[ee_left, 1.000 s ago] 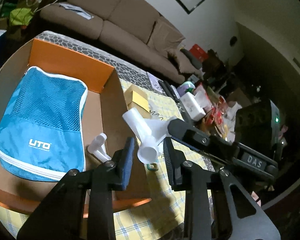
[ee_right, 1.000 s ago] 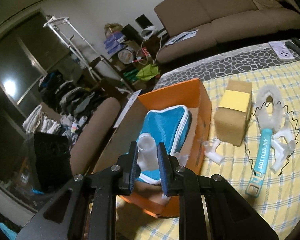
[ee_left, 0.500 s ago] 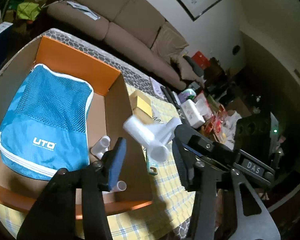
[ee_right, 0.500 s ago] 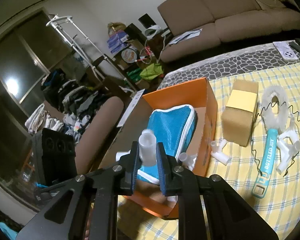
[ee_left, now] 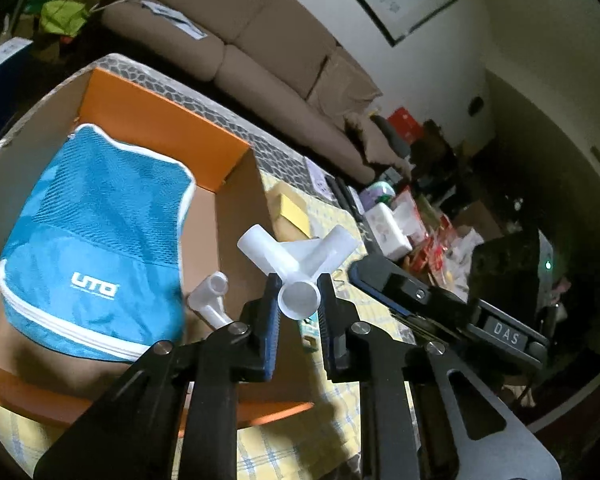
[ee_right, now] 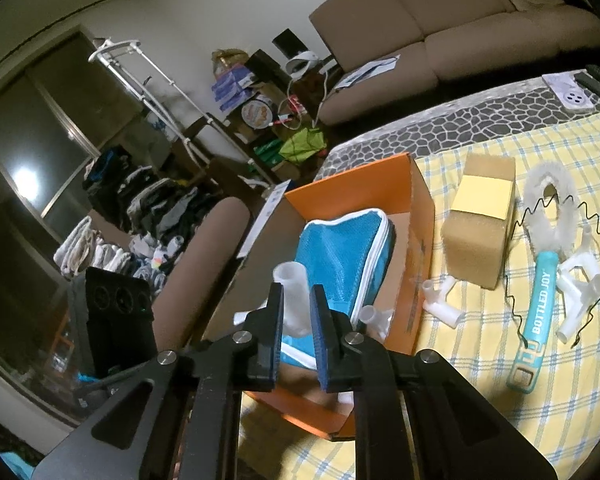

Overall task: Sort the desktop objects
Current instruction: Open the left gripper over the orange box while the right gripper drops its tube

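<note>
My left gripper (ee_left: 299,304) has its fingers pressed in on one tube of a white three-way connector (ee_left: 300,258), which I hold above the right wall of the orange box (ee_left: 162,110). My right gripper (ee_right: 296,322) is clamped on a second white fitting (ee_right: 290,292), upright between the pads, over the box's near end.

Inside the box lies a blue mesh pouch (ee_left: 96,236) marked UTO, filling most of the floor. A small white connector (ee_left: 212,294) sits in the box just beside the pouch's right edge, close under my left fingers. From the right wrist view, another white piece (ee_right: 374,318) shows in the box's near corner.

Outside the box, on the yellow checked cloth (ee_right: 540,412), a connector (ee_right: 442,300) lies against the box's outer wall and just in front of a tan block (ee_right: 480,226) with a yellow face. Further right a teal-handled brush (ee_right: 542,296) marked BOTTLED JOY lies beside a thin black coiled wire (ee_right: 514,308) and a cluster of white connectors (ee_right: 580,284).

In the left wrist view, the right gripper's black body (ee_left: 448,308) reaches in from the right, near my held connector. A sofa (ee_left: 260,48) stands beyond the table.
</note>
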`<state>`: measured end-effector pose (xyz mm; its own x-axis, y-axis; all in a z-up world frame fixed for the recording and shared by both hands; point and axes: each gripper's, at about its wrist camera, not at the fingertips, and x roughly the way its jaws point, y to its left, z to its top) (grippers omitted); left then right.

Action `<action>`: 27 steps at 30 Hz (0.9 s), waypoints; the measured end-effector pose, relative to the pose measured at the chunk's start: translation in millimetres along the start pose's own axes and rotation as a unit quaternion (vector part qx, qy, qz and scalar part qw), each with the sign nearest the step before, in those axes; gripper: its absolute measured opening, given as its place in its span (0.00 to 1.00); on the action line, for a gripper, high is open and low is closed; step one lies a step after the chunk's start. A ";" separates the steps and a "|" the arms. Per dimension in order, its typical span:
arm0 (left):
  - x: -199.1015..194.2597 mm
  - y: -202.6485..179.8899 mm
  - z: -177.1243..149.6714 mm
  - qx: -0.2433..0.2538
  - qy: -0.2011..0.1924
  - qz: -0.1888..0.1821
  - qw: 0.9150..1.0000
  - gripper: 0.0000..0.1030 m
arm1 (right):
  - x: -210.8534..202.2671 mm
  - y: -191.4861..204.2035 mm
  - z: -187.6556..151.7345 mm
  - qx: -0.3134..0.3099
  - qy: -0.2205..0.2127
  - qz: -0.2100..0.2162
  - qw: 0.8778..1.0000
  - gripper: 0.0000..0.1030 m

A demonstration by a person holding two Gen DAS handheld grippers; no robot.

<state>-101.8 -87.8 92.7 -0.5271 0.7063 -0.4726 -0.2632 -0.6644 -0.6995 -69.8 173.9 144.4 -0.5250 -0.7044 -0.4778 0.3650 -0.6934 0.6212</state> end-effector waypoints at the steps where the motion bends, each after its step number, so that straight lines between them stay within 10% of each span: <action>1: -0.9 2.9 0.4 -0.005 -0.001 0.002 1.000 0.16 | -1.0 -1.4 0.5 0.003 -0.001 -0.005 1.000 0.14; 5: 1.2 15.3 0.2 -0.024 0.005 0.023 0.999 0.16 | -8.5 -13.3 5.7 -0.004 -0.017 -0.070 0.997 0.34; 8: 9.8 22.6 -5.2 -0.036 0.031 0.042 0.998 0.16 | 2.4 -26.8 4.2 -0.051 0.010 -0.200 0.978 0.34; 11: 20.5 22.5 -10.8 -0.033 0.053 0.058 0.996 0.16 | 21.7 -44.9 -3.7 -0.066 0.043 -0.243 0.967 0.34; 27: 32.1 20.7 -14.3 -0.029 0.083 0.060 0.994 0.16 | 92.0 -63.8 -28.5 -0.197 0.126 -0.254 0.938 0.32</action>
<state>-112.6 -75.4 55.4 -0.4090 0.6573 -0.6330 -0.1575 -0.7341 -0.6605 -119.5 149.1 43.1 -0.5284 -0.2460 -0.8126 0.3988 -0.9168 0.0183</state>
